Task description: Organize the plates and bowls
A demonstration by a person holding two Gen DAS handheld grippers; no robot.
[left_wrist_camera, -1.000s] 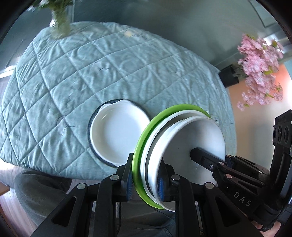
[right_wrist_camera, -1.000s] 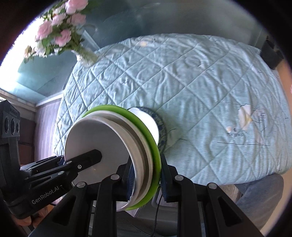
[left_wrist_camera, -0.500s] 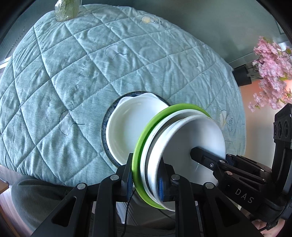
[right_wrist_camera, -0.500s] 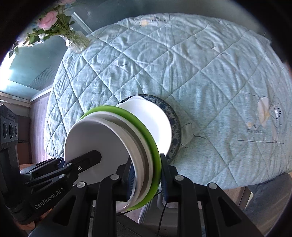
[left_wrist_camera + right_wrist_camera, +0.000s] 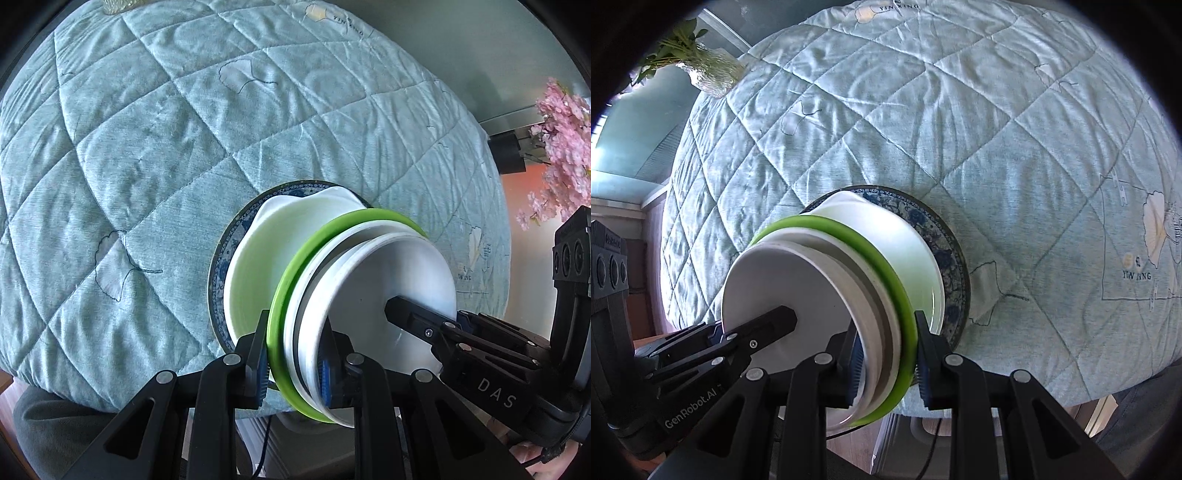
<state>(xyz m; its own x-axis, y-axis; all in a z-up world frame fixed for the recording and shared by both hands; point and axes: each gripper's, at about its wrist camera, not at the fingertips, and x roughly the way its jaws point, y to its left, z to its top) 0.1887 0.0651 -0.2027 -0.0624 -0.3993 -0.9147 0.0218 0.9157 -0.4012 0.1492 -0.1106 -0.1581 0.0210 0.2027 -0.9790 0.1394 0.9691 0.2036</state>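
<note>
Both claws are clamped on the same load: a stack point(image 5: 373, 291) of nested dishes, green plate point(image 5: 284, 295) outermost with white ones inside it. The left claw point(image 5: 293, 365) pinches the stack's rim at the 6 o'clock spot of its own view, blue pads pressed to either face, jaws only as wide as the stack is thick. The right claw point(image 5: 888, 363) does the same from the opposite rim, and each one shows up in the other's camera reaching across the white dish face.

The stack hangs edge-on between them, tilted steeply, just in front of a white bowl point(image 5: 266, 258) that sits on a blue-patterned plate point(image 5: 221, 254) on the quilted cloth point(image 5: 147, 147). From the right wrist the bowl point(image 5: 905, 243) is at about 1 o'clock from the stack point(image 5: 798, 280), its blue plate point(image 5: 945, 236) rimmed behind it. I can't tell whether the green plate point(image 5: 886, 266) already touches the bowl or is only very close.

To my eye the step in hand is bringing the gathered stack onto the bowl and plate to make one pile. Next would be levelling the stack, lowering it squarely over the bowl, then letting both claws go together so nothing slides. A vase point(image 5: 713, 74) stands far off at 11 o'clock, well apart.
</note>
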